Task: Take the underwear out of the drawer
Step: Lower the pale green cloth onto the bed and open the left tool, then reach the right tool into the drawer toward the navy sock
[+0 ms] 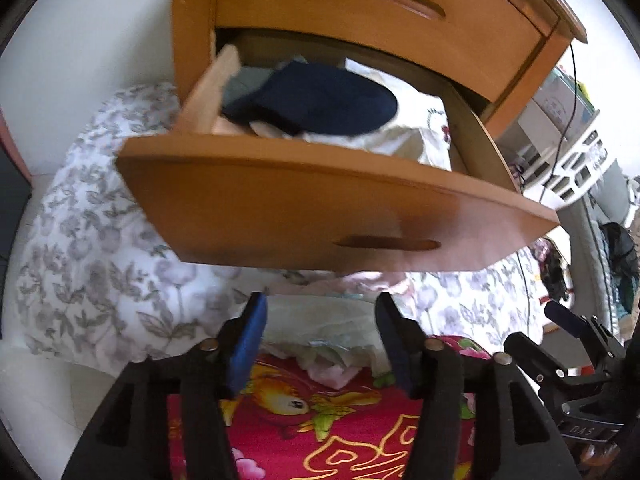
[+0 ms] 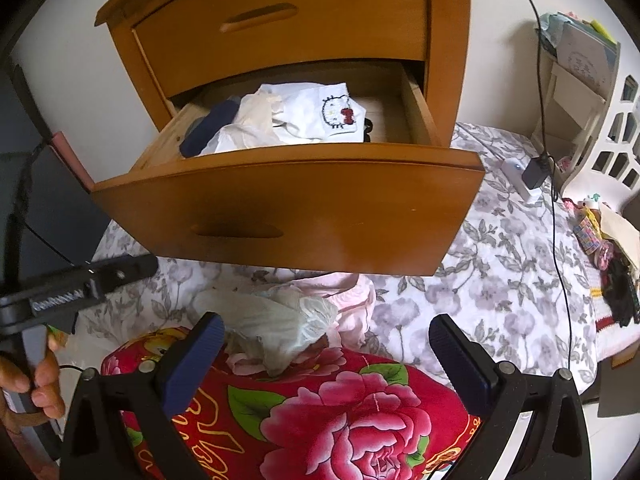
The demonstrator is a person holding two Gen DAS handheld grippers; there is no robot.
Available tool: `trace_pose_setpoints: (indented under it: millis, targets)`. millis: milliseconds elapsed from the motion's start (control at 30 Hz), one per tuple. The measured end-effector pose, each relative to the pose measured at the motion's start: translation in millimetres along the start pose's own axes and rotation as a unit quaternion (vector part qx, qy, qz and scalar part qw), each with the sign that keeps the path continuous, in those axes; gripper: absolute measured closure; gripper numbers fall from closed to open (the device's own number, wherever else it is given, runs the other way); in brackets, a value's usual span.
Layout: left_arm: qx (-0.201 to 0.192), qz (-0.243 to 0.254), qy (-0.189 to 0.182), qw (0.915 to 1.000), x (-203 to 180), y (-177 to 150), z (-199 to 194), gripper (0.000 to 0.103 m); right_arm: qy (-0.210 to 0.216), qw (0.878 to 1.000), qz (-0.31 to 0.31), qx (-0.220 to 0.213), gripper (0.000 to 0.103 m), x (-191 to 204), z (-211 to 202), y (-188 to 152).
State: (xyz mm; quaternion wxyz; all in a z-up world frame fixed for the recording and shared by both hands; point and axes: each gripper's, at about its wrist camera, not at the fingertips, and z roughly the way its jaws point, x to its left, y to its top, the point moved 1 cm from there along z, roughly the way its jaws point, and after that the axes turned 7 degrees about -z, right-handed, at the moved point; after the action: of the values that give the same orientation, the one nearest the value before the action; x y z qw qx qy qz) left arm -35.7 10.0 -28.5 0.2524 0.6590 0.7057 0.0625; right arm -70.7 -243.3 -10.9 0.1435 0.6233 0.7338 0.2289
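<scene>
The nightstand (image 2: 280,20) stands against the wall with its lower drawer (image 2: 288,208) pulled well out, which is why everything inside lies open to view from above; the upper drawer (image 1: 380,12) is shut. In front of it the floral quilt (image 2: 500,248) is spread over the bed, and nearer me a red blanket (image 2: 340,408) with big roses is bunched up, making a soft landing spot just below the drawer front.

On that blanket, under the drawer's edge, sits a small heap of pale underwear (image 2: 280,320), whitish and pink pieces lying loose together, likely dropped there because it is the closest surface to the drawer. More clothing is still inside: a white piece with a cartoon cat face (image 2: 316,116) on top toward the middle, and a dark navy garment (image 1: 320,98) tucked toward the drawer's left side. So I judge the job part done.

The left gripper (image 1: 320,340) hangs over the heap with its blue pads parted and nothing between them; the heap lies below, not clamped. The right gripper (image 2: 326,356) is spread wider, also empty, angled down toward the same pile. A hand (image 2: 40,380) shows at the edge, wrapped around the other tool's handle.
</scene>
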Motion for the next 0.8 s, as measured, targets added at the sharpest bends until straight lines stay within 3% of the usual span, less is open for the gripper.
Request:
trace_pose_setpoints:
  millis: [167, 267, 433, 533, 800]
  targets:
    - [-0.013, -0.006, 0.019, 0.9997, 8.5, 3.4, -6.4, 0.033, 0.001, 1.000, -0.010, 0.005, 0.000, 8.0, 3.5, 2.9]
    - [-0.023, -0.012, 0.024, 0.9994, 13.2, 3.9, -7.9, 0.014, 0.001, 1.000, -0.018, 0.006, 0.000, 13.3, 4.6, 5.0]
    - [-0.045, -0.008, 0.028, 0.9986, 16.6, 4.8, -14.1, 0.013, -0.001, 1.000, -0.026, 0.007, 0.000, 19.8, 5.3, 8.8]
    - [-0.063, -0.006, 0.024, 0.9977, 16.8, 6.4, -20.1, 0.004, -0.001, 0.999, -0.031, 0.007, 0.000, 23.1, 6.5, 10.6]
    - [-0.091, -0.005, 0.016, 0.9957, 18.8, 9.5, -28.5, 0.003, -0.003, 0.999, -0.043, 0.007, 0.000, 29.4, 7.9, 12.2]
